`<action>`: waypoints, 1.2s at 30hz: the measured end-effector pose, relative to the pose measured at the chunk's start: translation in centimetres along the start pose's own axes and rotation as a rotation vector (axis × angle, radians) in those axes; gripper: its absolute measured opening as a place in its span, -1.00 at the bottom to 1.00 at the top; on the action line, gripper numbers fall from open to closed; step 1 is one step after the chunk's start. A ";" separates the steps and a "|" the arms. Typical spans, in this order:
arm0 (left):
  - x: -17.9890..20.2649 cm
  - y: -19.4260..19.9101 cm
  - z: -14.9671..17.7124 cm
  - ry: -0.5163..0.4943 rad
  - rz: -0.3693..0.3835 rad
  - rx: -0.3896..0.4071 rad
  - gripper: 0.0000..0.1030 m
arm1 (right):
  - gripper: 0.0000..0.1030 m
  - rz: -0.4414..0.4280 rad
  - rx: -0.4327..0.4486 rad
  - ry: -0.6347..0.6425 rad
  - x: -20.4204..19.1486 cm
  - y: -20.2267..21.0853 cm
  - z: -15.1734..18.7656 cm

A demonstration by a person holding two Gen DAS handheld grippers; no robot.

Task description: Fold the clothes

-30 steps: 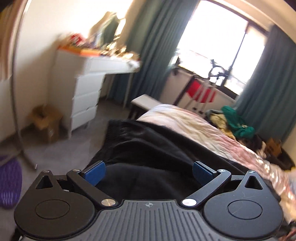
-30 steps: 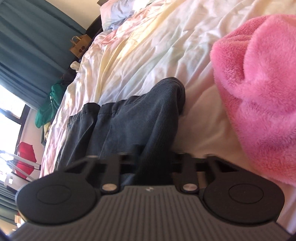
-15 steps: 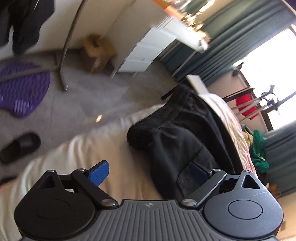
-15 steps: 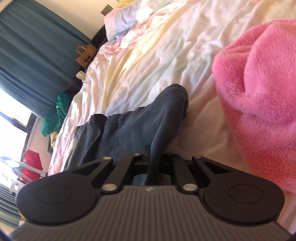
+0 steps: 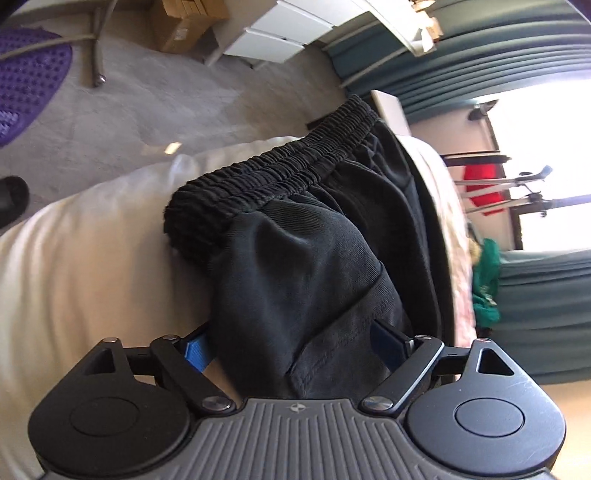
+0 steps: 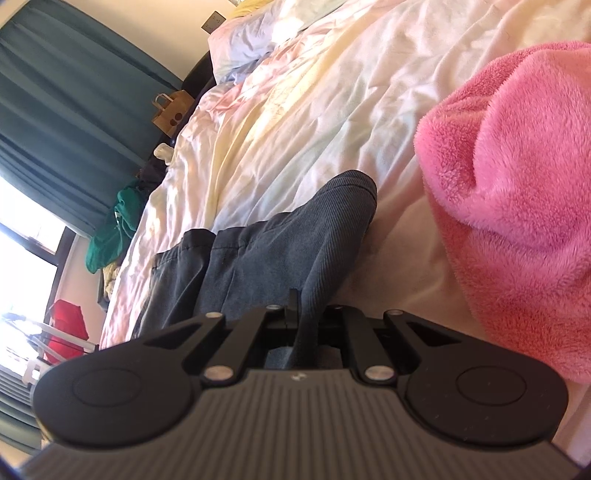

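Note:
Dark trousers (image 5: 303, 258) lie on the white bed (image 5: 92, 258), their elastic waistband (image 5: 273, 173) near the bed's edge. My left gripper (image 5: 291, 343) is open, its blue pads (image 5: 197, 349) on either side of the cloth below the waistband. In the right wrist view the same trousers (image 6: 280, 251) stretch across the sheet. My right gripper (image 6: 303, 321) is shut on a fold of the trouser leg. Its fingertips are hidden by the cloth.
A pink fleece garment (image 6: 517, 192) lies on the bed right of the trouser leg. Beyond the bed edge are grey floor (image 5: 155, 103), a white drawer unit (image 5: 280, 33), a cardboard box (image 5: 184, 22) and a purple mat (image 5: 26, 77). Teal curtains (image 6: 66, 122) hang by the window.
My left gripper has tilted down and moved in over the waistband end, with cloth now between its open pads. My right gripper has closed fully on the trouser leg and barely moved.

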State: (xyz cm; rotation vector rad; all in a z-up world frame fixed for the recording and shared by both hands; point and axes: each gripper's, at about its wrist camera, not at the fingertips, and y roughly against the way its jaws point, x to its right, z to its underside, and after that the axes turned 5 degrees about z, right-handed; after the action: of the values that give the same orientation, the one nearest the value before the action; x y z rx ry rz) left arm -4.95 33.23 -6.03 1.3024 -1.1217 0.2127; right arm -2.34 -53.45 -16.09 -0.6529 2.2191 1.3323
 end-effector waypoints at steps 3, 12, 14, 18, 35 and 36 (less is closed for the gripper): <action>0.8 0.2 0.7 -0.023 0.062 0.028 0.82 | -0.89 0.008 -0.001 0.009 -0.1 -0.2 0.0; -3.4 3.0 2.0 0.178 0.158 0.075 0.74 | -0.89 0.000 -0.003 -0.007 -0.1 -0.1 0.1; -4.6 3.3 2.1 0.236 0.133 0.086 0.70 | -0.89 0.000 -0.002 -0.005 -0.1 -0.1 0.1; -5.7 3.7 2.8 0.276 0.138 0.084 0.65 | -0.89 0.006 -0.003 -0.006 -0.1 -0.1 0.1; -3.1 4.8 5.7 0.189 0.226 0.019 0.66 | -0.88 0.007 -0.007 -0.022 0.1 0.0 0.0; -3.0 4.9 5.8 0.195 0.203 0.017 0.64 | -0.88 0.008 -0.007 -0.022 0.1 0.0 0.1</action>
State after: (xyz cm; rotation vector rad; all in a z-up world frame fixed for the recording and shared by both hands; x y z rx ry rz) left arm -12.87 31.32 -5.93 1.1548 -1.0863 0.4902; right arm -2.34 -53.42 -16.18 -0.6302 2.2029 1.3450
